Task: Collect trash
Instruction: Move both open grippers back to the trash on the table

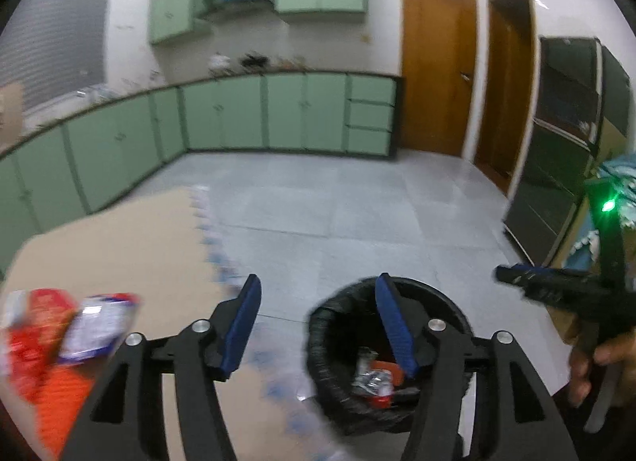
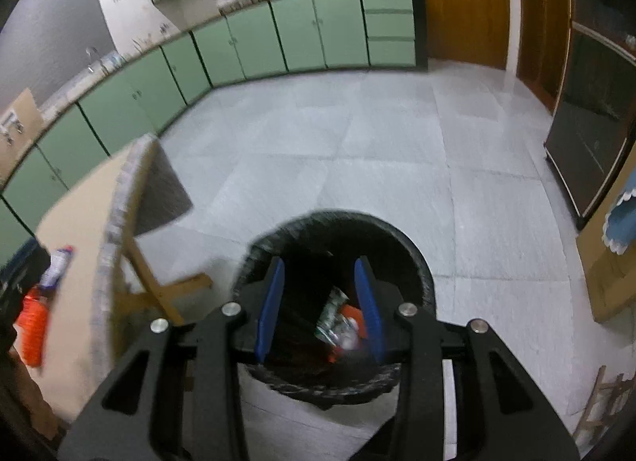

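Blue-padded claw (image 2: 320, 308) above round bin (image 2: 413, 258)

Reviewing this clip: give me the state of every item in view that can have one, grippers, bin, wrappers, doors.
left gripper: open, empty.
right gripper: open, empty, above the bin.
trash bin: lined in black, uncovered, some trash inside.
trash in bin: lying at the bottom.
orange wrapper: on the table, uncollected.
white-purple packet: on the table, uncollected.
wooden door: shut.
base cabinets: doors shut.
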### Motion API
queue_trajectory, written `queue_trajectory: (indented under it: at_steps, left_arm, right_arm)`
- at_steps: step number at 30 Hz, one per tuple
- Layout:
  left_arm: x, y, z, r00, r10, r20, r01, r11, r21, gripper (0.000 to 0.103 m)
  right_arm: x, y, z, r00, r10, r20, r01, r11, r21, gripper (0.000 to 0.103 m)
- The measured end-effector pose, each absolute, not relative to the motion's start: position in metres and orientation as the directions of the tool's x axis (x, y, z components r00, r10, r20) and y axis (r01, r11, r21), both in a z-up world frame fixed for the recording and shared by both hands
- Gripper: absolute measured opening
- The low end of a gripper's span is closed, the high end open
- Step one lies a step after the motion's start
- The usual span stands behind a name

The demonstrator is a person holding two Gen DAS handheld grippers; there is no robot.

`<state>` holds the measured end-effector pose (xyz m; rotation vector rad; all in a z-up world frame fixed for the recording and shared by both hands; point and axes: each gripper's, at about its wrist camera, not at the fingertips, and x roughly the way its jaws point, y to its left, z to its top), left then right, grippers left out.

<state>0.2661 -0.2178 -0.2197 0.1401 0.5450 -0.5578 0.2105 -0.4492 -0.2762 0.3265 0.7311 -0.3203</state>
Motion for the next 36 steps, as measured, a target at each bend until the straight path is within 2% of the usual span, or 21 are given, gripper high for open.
queue_trajectory:
  at_steps: [3, 5, 11, 14, 20, 25, 36]
  left_arm:
    - [0.243, -0.163, -0.198, 0.792, -0.386, -0.472, 0.452, 0.892, 0.028, 0.073]
    - [0.23, -0.13, -0.19, 0.829, -0.329, -0.453, 0.391, 0.919, 0.047, 0.075]
    - [0.203, -0.032, -0.194, 0.882, -0.16, -0.443, 0.205, 0.977, 0.055, 0.077]
    - [0.197, -0.002, -0.205, 0.887, -0.123, -0.445, 0.166, 0.984, 0.059, 0.077]
    - [0.196, 0.028, -0.221, 0.893, -0.125, -0.433, 0.159, 0.986, 0.042, 0.077]
    - [0.212, 0.025, -0.247, 0.869, -0.143, -0.474, 0.181, 0.983, 0.036, 0.077]
    - [0.232, 0.022, -0.273, 0.847, -0.159, -0.508, 0.192, 0.981, 0.014, 0.076]
  right_arm:
    - [0.2, -0.412, -0.247, 0.754, -0.152, -0.639, 0.33, 0.929, 0.169, 0.046]
    - [0.198, -0.383, -0.232, 0.782, -0.11, -0.614, 0.27, 0.947, 0.174, 0.05]
    - [0.199, -0.305, -0.2, 0.832, 0.007, -0.555, 0.114, 0.977, 0.183, 0.054]
    - [0.207, -0.27, -0.195, 0.834, 0.045, -0.549, 0.056, 0.985, 0.165, 0.056]
    - [0.227, -0.204, -0.201, 0.825, 0.101, -0.556, -0.026, 0.989, 0.143, 0.056]
    - [0.236, -0.175, -0.2, 0.822, 0.119, -0.556, -0.046, 0.989, 0.143, 0.056]
    - [0.26, -0.17, -0.217, 0.811, 0.119, -0.572, -0.047, 0.989, 0.139, 0.056]
